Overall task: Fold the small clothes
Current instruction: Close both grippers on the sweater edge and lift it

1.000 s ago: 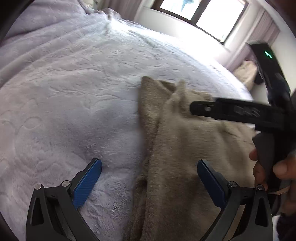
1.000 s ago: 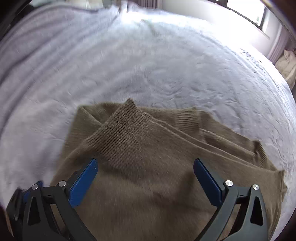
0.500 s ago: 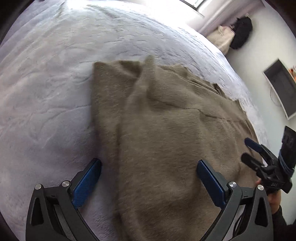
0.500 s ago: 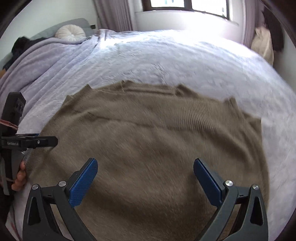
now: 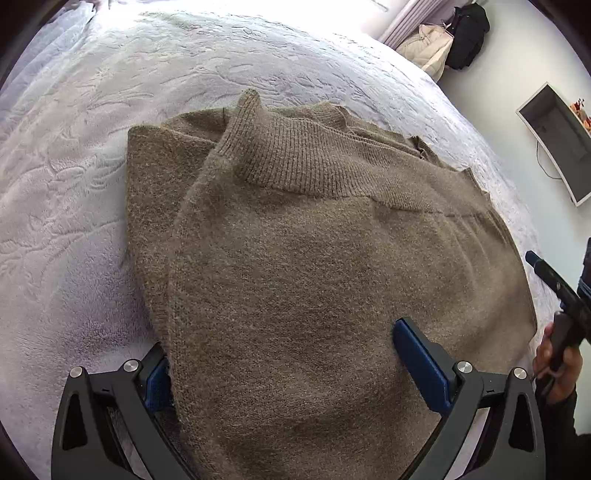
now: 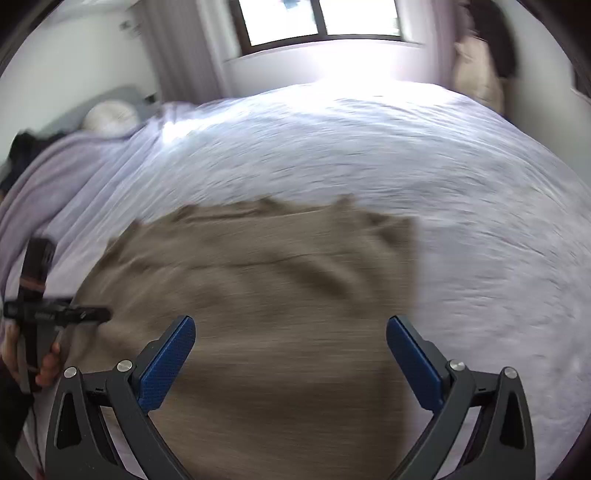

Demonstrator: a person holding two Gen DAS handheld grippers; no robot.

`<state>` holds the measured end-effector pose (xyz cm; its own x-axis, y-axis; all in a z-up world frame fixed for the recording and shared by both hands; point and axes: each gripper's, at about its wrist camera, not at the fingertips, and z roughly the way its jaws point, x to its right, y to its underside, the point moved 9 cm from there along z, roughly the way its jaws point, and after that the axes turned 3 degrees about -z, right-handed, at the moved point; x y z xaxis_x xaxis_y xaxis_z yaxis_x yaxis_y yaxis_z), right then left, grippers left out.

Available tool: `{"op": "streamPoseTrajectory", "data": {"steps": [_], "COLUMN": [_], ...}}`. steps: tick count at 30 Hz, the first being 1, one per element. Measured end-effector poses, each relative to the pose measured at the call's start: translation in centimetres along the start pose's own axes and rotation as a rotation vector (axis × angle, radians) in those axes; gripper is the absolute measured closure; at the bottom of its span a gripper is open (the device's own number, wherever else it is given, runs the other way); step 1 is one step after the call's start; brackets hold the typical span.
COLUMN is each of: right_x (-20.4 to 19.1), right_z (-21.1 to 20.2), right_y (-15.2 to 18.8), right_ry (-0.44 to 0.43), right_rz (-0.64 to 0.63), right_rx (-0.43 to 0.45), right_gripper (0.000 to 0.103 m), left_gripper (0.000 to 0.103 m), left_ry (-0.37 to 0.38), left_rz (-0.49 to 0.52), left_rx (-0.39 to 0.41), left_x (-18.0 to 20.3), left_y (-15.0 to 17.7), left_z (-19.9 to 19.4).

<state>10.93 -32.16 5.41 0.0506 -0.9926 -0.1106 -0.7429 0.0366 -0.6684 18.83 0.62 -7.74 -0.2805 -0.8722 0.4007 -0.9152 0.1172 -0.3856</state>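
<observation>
A brown knitted sweater (image 5: 314,266) lies folded on the pale bedspread (image 5: 74,184), its ribbed hem band turned over along the far side. My left gripper (image 5: 291,369) is open wide at the sweater's near left edge. Its left pad (image 5: 159,380) is tucked under that edge and its right pad (image 5: 421,362) rests above the knit. In the blurred right wrist view, my right gripper (image 6: 290,362) hangs open over the sweater (image 6: 277,295) with nothing between its fingers. A hand holds each gripper: the right gripper (image 5: 554,284) and the left gripper (image 6: 55,314) show from the side.
The bedspread (image 6: 480,221) spreads wide beyond and beside the sweater. A round pillow (image 6: 110,116) sits at the bed's far left under a window (image 6: 321,18). Bags or coats (image 5: 439,48) stand past the bed's far corner. A white-framed screen (image 5: 554,144) hangs on the wall.
My left gripper has come down to the sweater's near edge, and its left pad now sits under the knit. My right gripper has drawn back and tilted up, so its view is blurred.
</observation>
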Motion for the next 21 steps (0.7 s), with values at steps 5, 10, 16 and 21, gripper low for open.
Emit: {"op": "streamPoseTrajectory", "data": {"steps": [5,10,16,21], "right_x": [6.2,1.0,1.4,-0.7], "right_z": [3.2,5.6,5.5,1.8], "right_y": [2.1,1.8,1.4,-0.7], "right_ry": [-0.178,-0.31,-0.37,-0.372], "right_rz": [0.253,0.08,0.188,0.138], "right_rx": [-0.167,-0.181,-0.192,-0.108], "right_gripper": [0.0,0.03,0.074,0.077], "left_gripper": [0.0,0.01,0.076,0.08], "left_ry": [-0.018,-0.048,0.039,0.02], "left_rz": [-0.024,-0.082,-0.173,-0.083], "left_rx": [0.02,0.064,0.094,0.129], "left_x": [-0.3,-0.4,-1.8,1.5], "left_y": [-0.3,-1.0,-1.3,-2.1], "left_z": [0.2,0.1,-2.2,-5.0]}}
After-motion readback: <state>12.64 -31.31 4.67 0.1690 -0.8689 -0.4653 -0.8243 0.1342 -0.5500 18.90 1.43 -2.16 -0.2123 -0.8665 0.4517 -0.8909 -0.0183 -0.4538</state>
